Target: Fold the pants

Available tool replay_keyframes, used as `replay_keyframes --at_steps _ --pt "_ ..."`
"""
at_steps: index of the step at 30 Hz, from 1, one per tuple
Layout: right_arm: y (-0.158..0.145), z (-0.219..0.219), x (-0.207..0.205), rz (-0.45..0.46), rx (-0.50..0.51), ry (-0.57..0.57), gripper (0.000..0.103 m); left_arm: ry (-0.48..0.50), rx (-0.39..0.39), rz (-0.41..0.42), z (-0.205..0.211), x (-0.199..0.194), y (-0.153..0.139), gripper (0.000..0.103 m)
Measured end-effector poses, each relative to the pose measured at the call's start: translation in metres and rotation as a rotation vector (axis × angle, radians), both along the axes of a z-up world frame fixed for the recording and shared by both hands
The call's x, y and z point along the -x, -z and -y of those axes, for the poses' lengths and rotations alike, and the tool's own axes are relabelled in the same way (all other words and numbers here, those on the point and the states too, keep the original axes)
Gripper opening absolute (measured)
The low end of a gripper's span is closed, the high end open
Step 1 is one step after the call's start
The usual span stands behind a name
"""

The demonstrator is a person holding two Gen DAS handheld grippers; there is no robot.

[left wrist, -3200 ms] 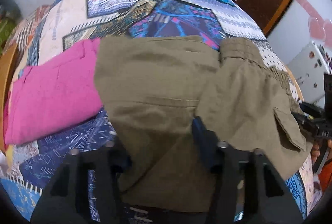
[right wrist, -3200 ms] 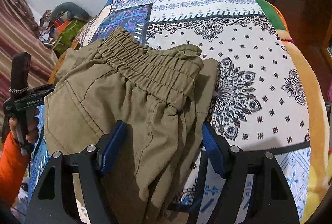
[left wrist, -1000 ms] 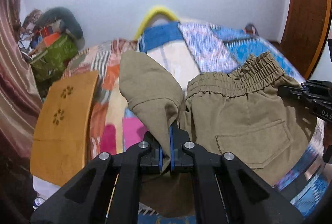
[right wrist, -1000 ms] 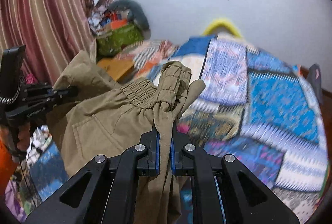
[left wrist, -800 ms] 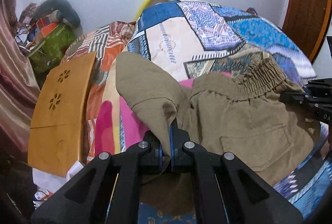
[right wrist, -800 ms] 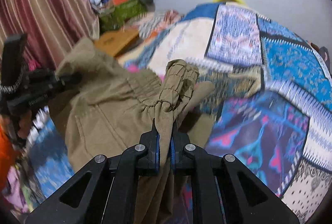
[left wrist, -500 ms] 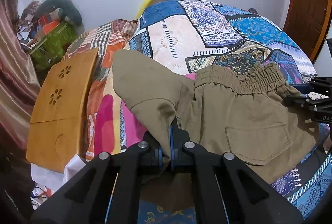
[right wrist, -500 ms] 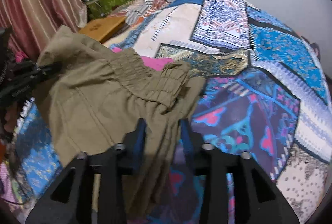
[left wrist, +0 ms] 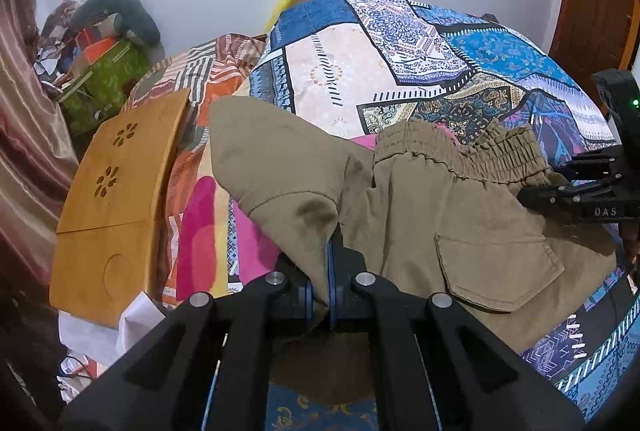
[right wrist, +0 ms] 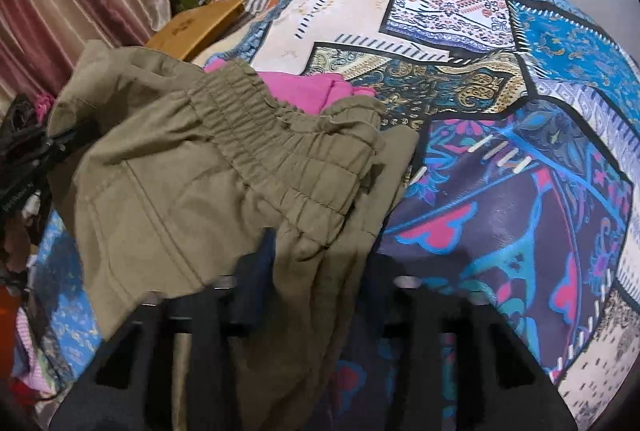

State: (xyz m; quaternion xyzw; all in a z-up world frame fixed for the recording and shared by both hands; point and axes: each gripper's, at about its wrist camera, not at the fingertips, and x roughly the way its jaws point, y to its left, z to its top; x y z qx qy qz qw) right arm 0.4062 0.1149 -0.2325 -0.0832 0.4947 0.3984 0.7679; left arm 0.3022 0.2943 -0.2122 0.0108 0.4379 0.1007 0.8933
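While the left gripper (left wrist: 319, 281) stays pinched tight on a fold of the pants (left wrist: 460, 223) at lower centre, they lie spread across the quilt (left wrist: 400, 43) over a pink cloth (right wrist: 304, 87). Blurred, the right gripper (right wrist: 316, 271) has just been narrowing, its jaws parted with pants fabric draped between, not clamped.
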Motion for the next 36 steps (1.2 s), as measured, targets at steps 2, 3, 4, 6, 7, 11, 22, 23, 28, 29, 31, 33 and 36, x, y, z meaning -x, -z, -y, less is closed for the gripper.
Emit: replay_keyframes --at_steps 2,3,4,6,7,11,22,23,28,29,31,33,36 --pt "-0.005 0.004 0.002 0.007 -0.036 0.016 0.019 -0.004 0.006 0.008 0.000 0.000 -0.003 0.005" --pt "-0.008 0.005 0.005 0.020 -0.050 0.021 0.017 -0.003 0.013 0.013 0.001 0.001 -0.005 0.005" --pt "-0.012 0.005 0.008 0.043 -0.061 0.025 0.016 0.000 0.017 0.020 0.002 0.002 -0.008 0.005" --pt "-0.023 0.000 0.016 0.103 -0.062 0.014 0.014 -0.010 0.002 0.039 0.005 0.006 -0.016 0.005" --pt "-0.032 -0.002 0.022 0.141 -0.066 0.006 0.014 -0.009 0.005 0.047 0.006 0.008 -0.019 0.005" --pt "-0.065 -0.009 0.032 0.205 -0.117 -0.006 0.013 -0.022 -0.005 0.088 0.005 0.016 -0.037 0.005" --pt "-0.093 -0.050 0.004 0.297 -0.178 0.010 0.013 -0.110 0.043 0.163 -0.044 0.002 -0.067 0.005" --pt "-0.088 -0.053 0.001 0.296 -0.174 0.006 0.013 -0.118 0.057 0.147 -0.050 -0.004 -0.059 0.005" --pt "-0.048 -0.066 -0.015 0.224 -0.089 -0.014 0.014 -0.138 0.112 0.043 -0.068 -0.025 -0.010 0.005" --pt "-0.036 -0.068 -0.020 0.200 -0.061 -0.014 0.014 -0.157 0.106 0.009 -0.072 -0.031 0.005 0.005" --pt "-0.021 -0.070 -0.024 0.209 0.007 -0.016 0.017 -0.183 0.066 -0.033 -0.076 -0.038 0.024 0.005" --pt "-0.011 -0.070 -0.027 0.199 0.054 -0.019 0.025 -0.201 0.065 -0.072 -0.084 -0.042 0.038 0.008" --pt "-0.004 -0.062 -0.034 0.185 0.103 -0.012 0.033 -0.226 0.105 -0.101 -0.097 -0.040 0.053 0.020"
